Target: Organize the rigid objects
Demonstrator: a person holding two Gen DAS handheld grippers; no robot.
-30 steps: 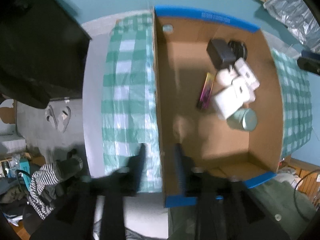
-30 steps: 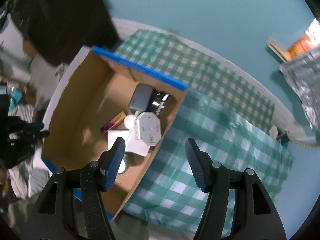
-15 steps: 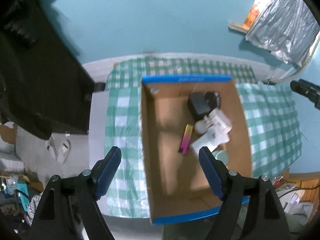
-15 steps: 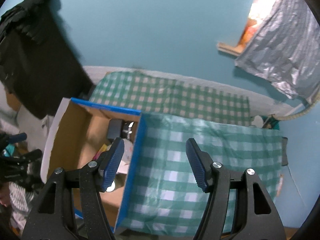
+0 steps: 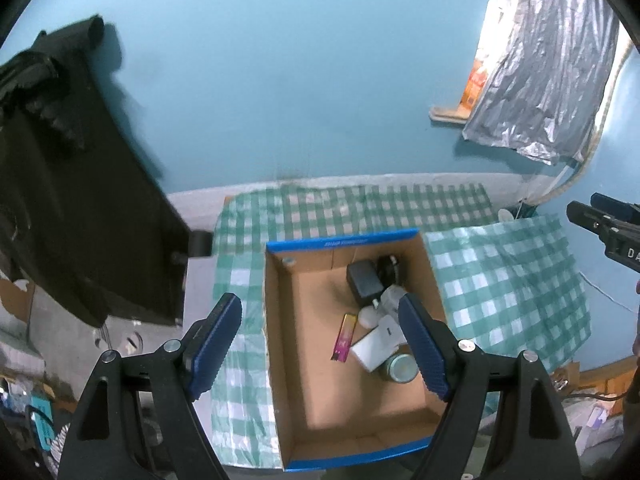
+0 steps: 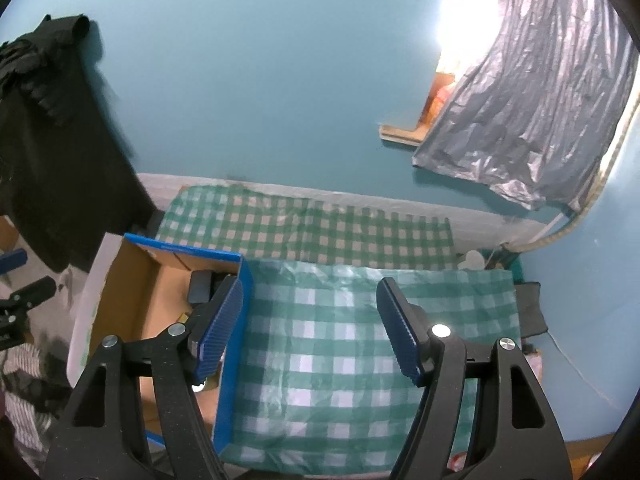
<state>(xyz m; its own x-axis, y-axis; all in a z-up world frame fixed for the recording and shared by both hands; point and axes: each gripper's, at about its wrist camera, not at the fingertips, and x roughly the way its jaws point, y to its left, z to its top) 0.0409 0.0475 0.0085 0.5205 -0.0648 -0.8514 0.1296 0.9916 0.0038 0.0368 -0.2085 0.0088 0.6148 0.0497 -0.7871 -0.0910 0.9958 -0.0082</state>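
While hovering high above the cardboard box, left hand-held gripper spread wide, nothing between the blue pads, jaws just opened. Right hand-held gripper parted at a middling width over the green checked cloth, also empty, jaws just opening further. Box seated on the cloth-covered tabletop, blue-edged, open-topped. Inside, clustered toward 2 o'clock of the box floor: black adapter, white blocks, pink-and-yellow stick, teal-lidded jar at 4 o'clock of the cluster. In the right wrist view, box at 9 o'clock, behind the left pad. Teal wall beyond, silver sheet at 1 o'clock.
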